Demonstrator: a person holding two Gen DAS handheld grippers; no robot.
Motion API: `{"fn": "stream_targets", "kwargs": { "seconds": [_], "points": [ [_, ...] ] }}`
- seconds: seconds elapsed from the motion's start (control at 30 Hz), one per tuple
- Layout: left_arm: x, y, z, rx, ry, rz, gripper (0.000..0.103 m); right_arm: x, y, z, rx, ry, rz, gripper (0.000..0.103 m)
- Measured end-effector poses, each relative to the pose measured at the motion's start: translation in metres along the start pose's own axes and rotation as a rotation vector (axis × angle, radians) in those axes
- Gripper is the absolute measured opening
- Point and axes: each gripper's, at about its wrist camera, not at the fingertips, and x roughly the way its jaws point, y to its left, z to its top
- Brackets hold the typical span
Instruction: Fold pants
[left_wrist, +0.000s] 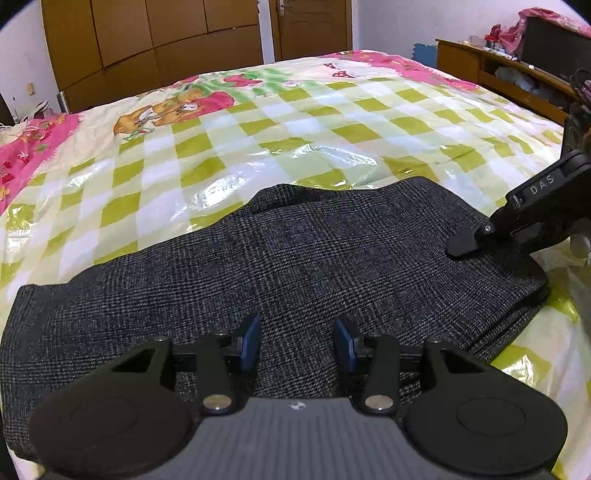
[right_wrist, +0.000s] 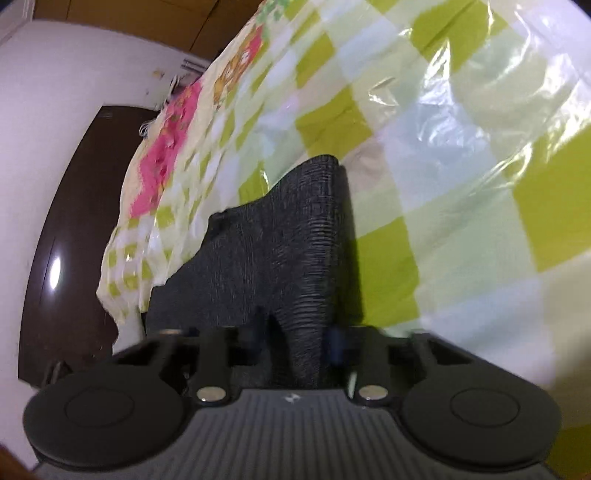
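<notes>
Dark grey checked pants (left_wrist: 280, 266) lie folded in layers on the bed, near its front edge. My left gripper (left_wrist: 297, 341) hovers just over their near part, blue pads apart, holding nothing. My right gripper (left_wrist: 465, 242) rests on the pants' right end in the left wrist view. In the right wrist view the right gripper (right_wrist: 299, 339) has its jaws apart, with a raised ridge of the pants (right_wrist: 280, 251) running between the fingers. That view is blurred, so the pinch cannot be confirmed.
The bed is covered by a shiny green-and-white checked plastic sheet (left_wrist: 332, 122) with pink borders. A wooden wardrobe (left_wrist: 155, 40) and door stand behind it. A wooden shelf (left_wrist: 509, 70) with clutter is at the right. Dark floor (right_wrist: 66, 240) lies beside the bed.
</notes>
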Motion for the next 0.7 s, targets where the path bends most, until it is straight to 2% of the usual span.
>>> {"fn": "stream_targets", "kwargs": {
  "seconds": [0.07, 0.1, 0.17, 0.27, 0.4, 0.47, 0.57, 0.7],
  "points": [
    [0.001, -0.007, 0.003, 0.003, 0.01, -0.014, 0.055, -0.007, -0.001, 0.001, 0.009, -0.027, 0.029, 0.012],
    [0.002, -0.012, 0.004, 0.006, 0.015, -0.03, 0.055, -0.014, -0.003, 0.002, 0.024, -0.051, 0.049, 0.006],
    [0.006, -0.029, 0.007, 0.018, 0.026, -0.073, 0.055, -0.031, -0.007, 0.003, 0.036, -0.078, 0.074, 0.006],
    [0.014, -0.064, 0.011, 0.075, 0.022, -0.13, 0.055, -0.051, -0.013, 0.004, 0.003, -0.112, 0.001, 0.006],
    [0.018, -0.099, 0.023, 0.109, 0.004, -0.227, 0.055, -0.089, -0.034, 0.009, 0.039, -0.181, -0.084, 0.006],
    [0.018, -0.112, 0.03, 0.135, -0.006, -0.249, 0.055, -0.108, -0.036, 0.009, 0.03, -0.211, -0.124, 0.007],
    [0.014, -0.119, 0.038, 0.157, -0.027, -0.228, 0.055, -0.117, -0.037, 0.007, 0.024, -0.225, -0.162, 0.007],
    [0.004, -0.108, 0.041, 0.144, -0.07, -0.145, 0.055, -0.114, -0.032, 0.001, 0.015, -0.236, -0.19, 0.007]
  ]
}}
